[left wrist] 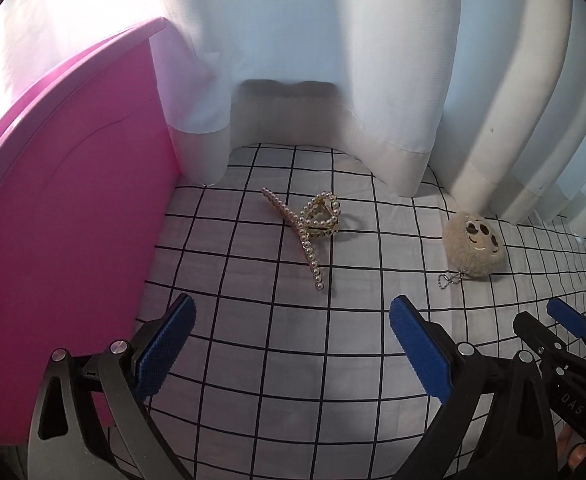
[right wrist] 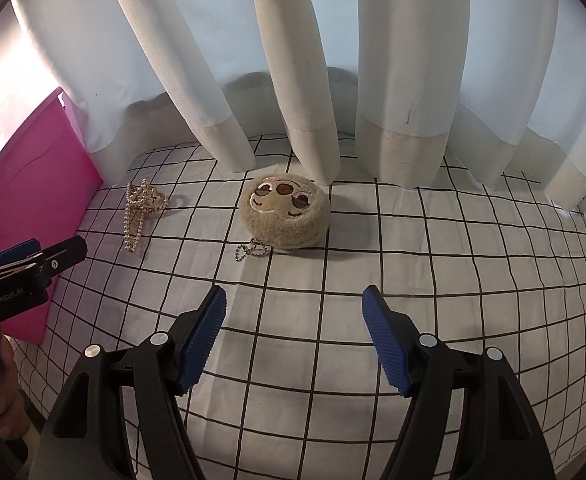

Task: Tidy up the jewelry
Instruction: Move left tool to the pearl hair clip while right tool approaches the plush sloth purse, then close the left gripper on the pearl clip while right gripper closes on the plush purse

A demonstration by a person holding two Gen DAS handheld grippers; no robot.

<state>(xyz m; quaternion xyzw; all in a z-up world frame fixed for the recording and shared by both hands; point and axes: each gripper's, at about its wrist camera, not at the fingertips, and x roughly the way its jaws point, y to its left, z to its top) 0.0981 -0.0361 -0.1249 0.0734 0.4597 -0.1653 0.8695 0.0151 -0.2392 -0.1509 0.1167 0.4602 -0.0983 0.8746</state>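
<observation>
Two claws hang spread wide and holding nothing over a white grid-patterned cloth (right wrist: pixel 333 280) covering the surface. In the left wrist view, the left claw (left wrist: pixel 291 316) fills the bottom of the frame, its blue-padded fingers (left wrist: pixel 165 344) far apart, with the right claw (left wrist: pixel 565 320) edging in at the lower right corner. In the right wrist view, the right claw (right wrist: pixel 295 300) occupies the lower centre, jaws likewise parted, while the left claw (right wrist: pixel 33 256) juts in from the left edge, marked "GenRobot.AI". Beyond the left claw, at the centre of its frame, a pearl-studded gold hair claw clip (left wrist: pixel 313 228) lies on the cloth, one beaded arm pointing toward the camera; the same clip (right wrist: pixel 141 208) appears at centre left in the right wrist view. Well apart from it, to the right, a beige plush keychain (left wrist: pixel 473 244) with an embroidered face rests on the cloth, its ball chain (right wrist: pixel 251 250) trailing toward the camera; it sits at the centre of the right wrist view (right wrist: pixel 285 216). A pink box (left wrist: pixel 65 208) stands along the left side of both frames. White curtains (right wrist: pixel 313 80) hang across the top, hems meeting the cloth just behind the plush.
</observation>
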